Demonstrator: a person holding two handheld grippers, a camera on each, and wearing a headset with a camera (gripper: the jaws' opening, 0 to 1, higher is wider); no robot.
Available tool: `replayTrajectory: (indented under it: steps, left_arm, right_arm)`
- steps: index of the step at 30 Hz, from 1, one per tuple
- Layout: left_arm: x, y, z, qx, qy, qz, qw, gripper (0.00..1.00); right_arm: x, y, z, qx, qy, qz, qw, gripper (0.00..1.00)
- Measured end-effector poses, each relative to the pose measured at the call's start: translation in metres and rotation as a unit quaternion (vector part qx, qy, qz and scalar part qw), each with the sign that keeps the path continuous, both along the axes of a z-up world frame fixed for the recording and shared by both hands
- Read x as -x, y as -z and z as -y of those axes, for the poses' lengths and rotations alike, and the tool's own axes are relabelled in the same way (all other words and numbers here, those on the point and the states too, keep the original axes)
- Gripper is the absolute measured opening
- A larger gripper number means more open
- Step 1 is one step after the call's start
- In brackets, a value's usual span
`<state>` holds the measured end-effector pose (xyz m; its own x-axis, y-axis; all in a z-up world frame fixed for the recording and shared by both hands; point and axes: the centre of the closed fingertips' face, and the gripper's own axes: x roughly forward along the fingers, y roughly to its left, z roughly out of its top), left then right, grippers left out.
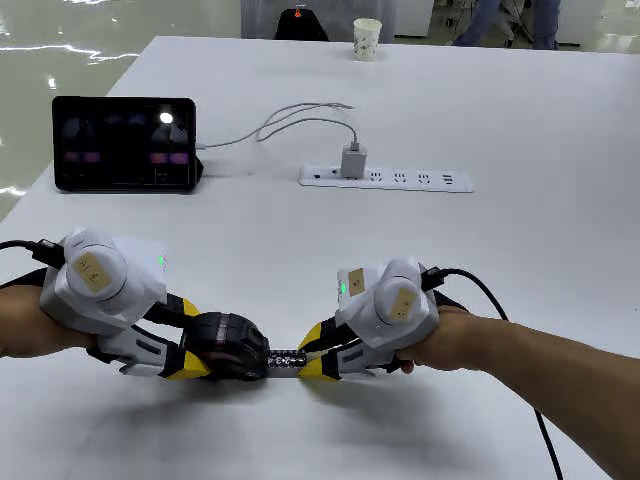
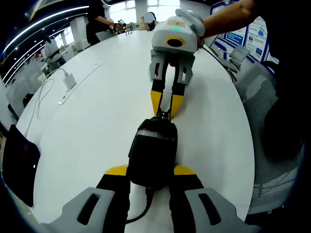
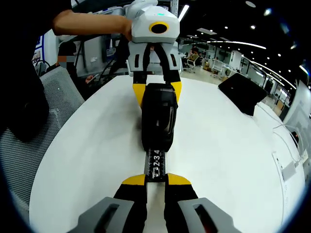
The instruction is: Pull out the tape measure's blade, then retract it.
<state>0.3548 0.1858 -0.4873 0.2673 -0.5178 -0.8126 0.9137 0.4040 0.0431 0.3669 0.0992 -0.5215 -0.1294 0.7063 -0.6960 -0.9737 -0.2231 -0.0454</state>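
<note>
left gripper clamped on a chunky black plastic tape measure; right gripper pinching its short, numbered steel blade.

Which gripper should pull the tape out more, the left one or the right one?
Probably the right. The right gripper is shut on the blade at its tip, with only a short bit pulled out. The left gripper clamps the black case, so it is better used as the anchor.
</note>
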Motion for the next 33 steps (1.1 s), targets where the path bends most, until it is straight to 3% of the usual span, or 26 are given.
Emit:
replayTrajectory:
  steps: [33]
  left_arm:
    - [0.001, 0.0, 0.0, -0.003, 0.006, -0.002, 1.0, 0.25]
  right_arm:
    - [-0.004, -0.001, 0.035, 0.012, 0.013, -0.001, 0.9998, 0.09]
